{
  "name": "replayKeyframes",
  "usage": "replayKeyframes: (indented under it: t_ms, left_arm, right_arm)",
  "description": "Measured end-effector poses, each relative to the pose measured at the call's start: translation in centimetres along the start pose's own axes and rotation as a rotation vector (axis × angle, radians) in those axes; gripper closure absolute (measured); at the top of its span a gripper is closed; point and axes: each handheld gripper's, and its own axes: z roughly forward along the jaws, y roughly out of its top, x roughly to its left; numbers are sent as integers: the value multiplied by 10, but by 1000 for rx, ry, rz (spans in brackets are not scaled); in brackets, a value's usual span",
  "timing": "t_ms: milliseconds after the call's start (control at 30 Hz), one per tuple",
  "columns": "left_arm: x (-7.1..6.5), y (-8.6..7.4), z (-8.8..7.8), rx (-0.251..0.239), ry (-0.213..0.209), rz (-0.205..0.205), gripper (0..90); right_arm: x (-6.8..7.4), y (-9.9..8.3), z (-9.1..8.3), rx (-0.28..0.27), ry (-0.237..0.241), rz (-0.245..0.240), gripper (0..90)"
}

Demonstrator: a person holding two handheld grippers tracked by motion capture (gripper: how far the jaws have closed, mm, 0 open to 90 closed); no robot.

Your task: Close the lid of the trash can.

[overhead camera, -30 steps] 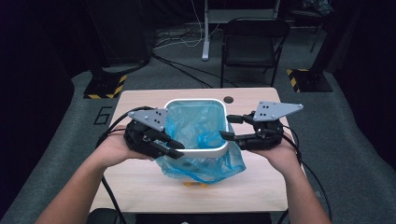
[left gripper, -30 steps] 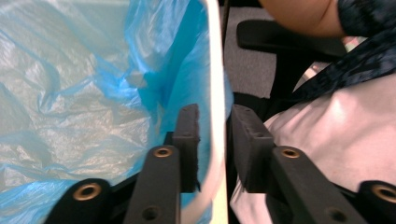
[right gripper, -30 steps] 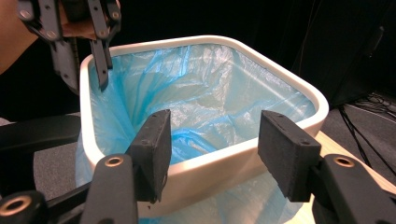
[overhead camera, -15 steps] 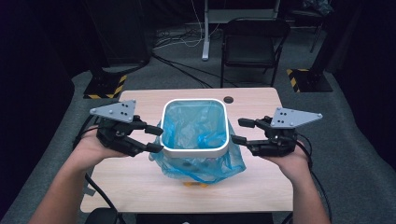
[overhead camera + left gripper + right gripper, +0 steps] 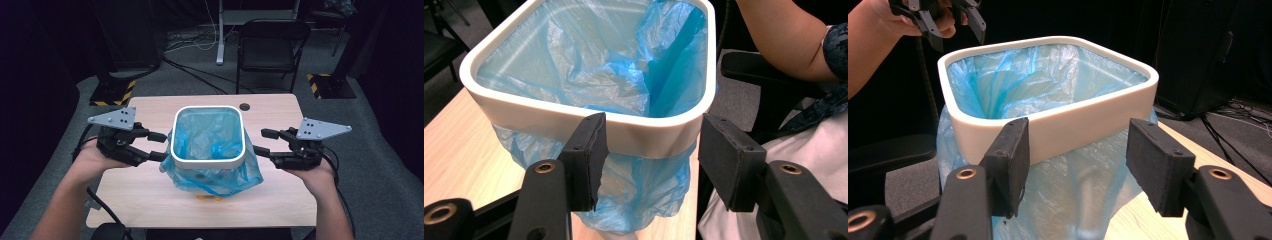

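The bin [image 5: 207, 137], lined with a blue bag [image 5: 210, 175] under a white ring [image 5: 207, 161], stands mid-table [image 5: 280, 200]. The left gripper [image 5: 157, 146], jaws just opened, and the right gripper [image 5: 261, 142] flank it, both apart and empty. Risk: the loose bag skirt may snag on a jaw, tipping the bin.

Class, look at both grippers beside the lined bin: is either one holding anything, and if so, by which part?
Nothing is held. The left gripper and right gripper stand open on either side of the white bin, clear of its blue liner bag.
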Motion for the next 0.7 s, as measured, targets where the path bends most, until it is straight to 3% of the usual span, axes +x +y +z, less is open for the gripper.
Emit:
replayKeyframes:
  t_ms: [533, 700]
  left_arm:
    - [16, -33, -8, -27, 81, -92, 430]
    - [23, -47, -6, -25, 109, -124, 428]
  right_arm:
    - [-10, -15, -6, 20, -48, 32, 419]
    - [-14, -22, -7, 50, -65, 44, 419]
